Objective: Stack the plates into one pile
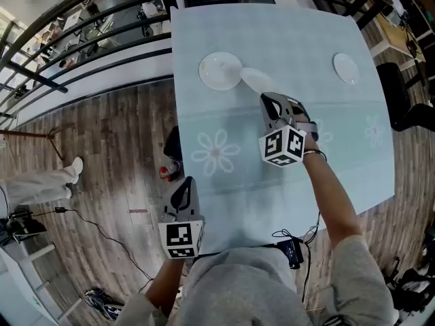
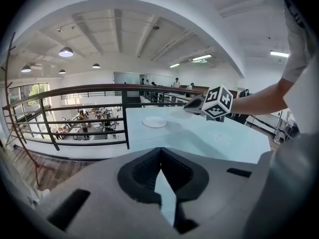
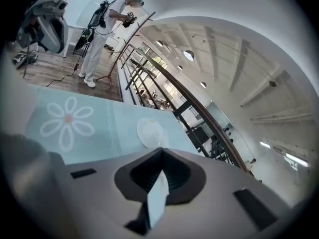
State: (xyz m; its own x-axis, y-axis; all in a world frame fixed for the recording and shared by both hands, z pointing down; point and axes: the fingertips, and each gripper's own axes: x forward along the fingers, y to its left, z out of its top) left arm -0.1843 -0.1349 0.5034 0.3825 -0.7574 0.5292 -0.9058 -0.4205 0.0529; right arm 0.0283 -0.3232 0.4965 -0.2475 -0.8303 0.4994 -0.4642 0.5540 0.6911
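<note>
Your left gripper [image 1: 182,185] hangs beside the left edge of the worktop [image 1: 292,39], close to the near corner. Its jaws are drawn together with nothing between them, and only a thin wedge of the worktop shows past them in the left gripper view. Farther in, the left plate [image 1: 219,70] lies flat by the far left part of the worktop. Just to its right comes the held plate [image 1: 255,79], tilted, its rim meeting the left plate's rim in the head view; you cannot tell whether the two touch. Your right gripper [image 1: 270,100] has its jaws pinched on the near edge of the held plate. In the right gripper view that plate shows edge-on as a thin pale strip between the jaws, with the left plate ahead on the worktop. The right plate [image 1: 346,67] lies flat near the far right corner, well apart from the other two
</note>
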